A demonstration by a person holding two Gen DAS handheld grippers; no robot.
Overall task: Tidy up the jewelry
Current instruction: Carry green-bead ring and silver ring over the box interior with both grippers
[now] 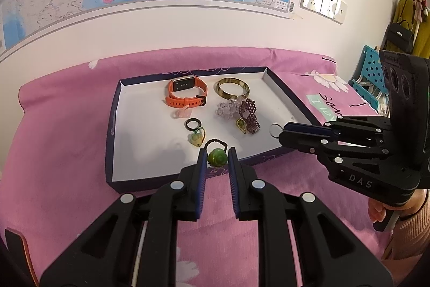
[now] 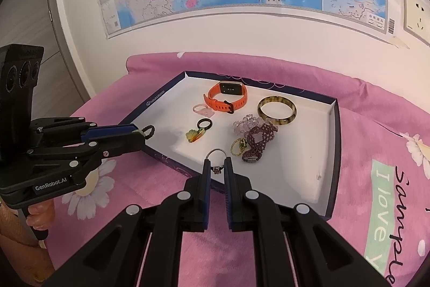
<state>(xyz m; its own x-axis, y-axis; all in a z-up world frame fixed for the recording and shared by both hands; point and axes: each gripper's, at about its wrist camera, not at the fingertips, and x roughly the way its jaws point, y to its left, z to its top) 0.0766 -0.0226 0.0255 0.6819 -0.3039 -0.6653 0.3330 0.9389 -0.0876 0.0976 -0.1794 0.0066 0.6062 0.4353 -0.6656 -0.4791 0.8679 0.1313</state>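
A shallow white tray with a dark blue rim (image 1: 114,125) (image 2: 333,152) lies on a pink bedsheet. In it are an orange smartwatch (image 1: 186,93) (image 2: 227,96), an amber bangle (image 1: 232,88) (image 2: 276,110), a purple bead bracelet (image 1: 248,114) (image 2: 259,140), a clear bead cluster (image 1: 227,108), a black ring with a yellow-green charm (image 1: 194,131) (image 2: 200,129) and a pink ring (image 2: 203,109). My left gripper (image 1: 217,156) is shut on a green rose ring with a black bead band (image 1: 216,156), above the tray's near edge. My right gripper (image 2: 215,168) is shut on a silver ring (image 2: 217,156) (image 1: 274,130) over the tray's right edge.
A map hangs on the white wall (image 1: 161,26) behind the bed. Wall sockets (image 1: 323,2) are at the right. A blue perforated rack (image 1: 368,74) and hanging bags (image 1: 400,34) stand past the bed's right end. The pink sheet (image 1: 59,125) surrounds the tray.
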